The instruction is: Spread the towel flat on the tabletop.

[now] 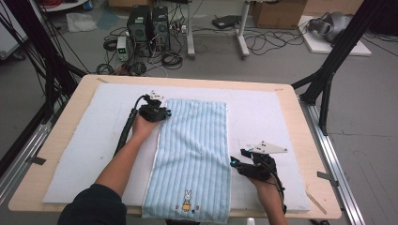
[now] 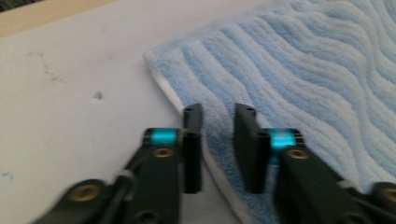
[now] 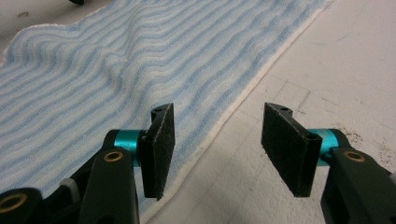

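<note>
Towel: we see a light-blue striped towel [image 1: 193, 154] spread flat & lengthwise down the middle of the white mat [image 1: 70, 159], near end hanging just over the tabletop [image 1: 309, 126] front edge; small rabbit motif [image 1: 187, 200] near that end.
Towel surface: mostly smooth from the high view; in the right claw view the fabric [image 3: 116, 60] shows a low ripple farther in.
Left claw: left claw [image 1: 162, 112] sits at the towel's far left corner, our left hand [image 1: 143, 125] behind it. In its own view the left claw [image 2: 218, 140] has jaws drawn close w/ a narrow gap, straddling the towel's white edge [image 2: 187, 105] near the corner. We can't tell whether the pads actually pinch fabric.
Right claw: right claw [image 1: 234, 161] lies low at the towel's right long edge, about two-thirds of the way toward us. In its own view the right claw [image 3: 217, 140] is spread wide, one pad [image 3: 159, 140] over the towel border, the other [image 3: 289, 144] over bare mat; nothing gripped btwn them.
Right hand: right hand [image 1: 267, 187] comes in from the bottom, cable [image 1: 280, 185] trailing back along the wrist.
Mat: covers most of the tabletop, wood showing round its edges.
Background: PC towers [image 1: 148, 23], cables & boxes on the floor beyond the tabletop.
</note>
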Available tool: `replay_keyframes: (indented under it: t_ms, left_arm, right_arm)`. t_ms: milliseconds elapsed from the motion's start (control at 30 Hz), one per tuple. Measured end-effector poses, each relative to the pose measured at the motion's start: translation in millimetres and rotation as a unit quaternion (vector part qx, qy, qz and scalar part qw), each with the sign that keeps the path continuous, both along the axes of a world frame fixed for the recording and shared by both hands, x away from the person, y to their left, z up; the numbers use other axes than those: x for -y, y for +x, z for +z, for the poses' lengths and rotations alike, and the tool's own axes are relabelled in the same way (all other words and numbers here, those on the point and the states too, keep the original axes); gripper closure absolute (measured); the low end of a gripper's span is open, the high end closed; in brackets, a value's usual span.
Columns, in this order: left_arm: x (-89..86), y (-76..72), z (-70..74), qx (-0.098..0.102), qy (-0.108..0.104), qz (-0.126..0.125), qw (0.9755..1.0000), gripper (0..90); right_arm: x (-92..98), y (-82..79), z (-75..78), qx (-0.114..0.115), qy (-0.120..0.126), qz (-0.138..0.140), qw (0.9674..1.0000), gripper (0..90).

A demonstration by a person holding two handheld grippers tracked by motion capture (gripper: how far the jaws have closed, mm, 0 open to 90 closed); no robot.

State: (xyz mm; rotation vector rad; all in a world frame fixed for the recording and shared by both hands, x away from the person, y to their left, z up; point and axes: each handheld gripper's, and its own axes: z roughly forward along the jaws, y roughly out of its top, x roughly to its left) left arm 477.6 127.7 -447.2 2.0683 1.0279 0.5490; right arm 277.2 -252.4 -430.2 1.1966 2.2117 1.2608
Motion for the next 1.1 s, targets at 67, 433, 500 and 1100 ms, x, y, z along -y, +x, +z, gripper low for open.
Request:
replay_keyframes:
  t_ms: [67, 433, 500, 1100]
  left_arm:
    - [-0.6, -0.1, 0.5, -0.001, 0.002, 0.018, 0.9998, 85.7]
    - [-26.9, 2.2, 5.1, -0.027, -0.026, 0.081, 0.996, 54.7]
    - [-31.6, -2.3, 6.9, -0.02, -0.046, 0.082, 0.9954, 48.1]
    - [-54.9, -42.3, 15.5, -0.006, -0.123, 0.05, 0.9911, 43.8]
  right_arm:
    - [-1.3, -0.1, -0.1, -0.002, -0.002, 0.001, 1.0, 43.8]
    - [-4.8, 6.7, -1.3, -0.003, 0.002, 0.0, 1.0, 42.6]
    - [-5.4, 13.1, 0.3, -0.005, 0.007, -0.002, 1.0, 42.5]
    - [-47.1, 152.2, -3.7, -0.035, -0.037, -0.04, 0.9979, 47.3]
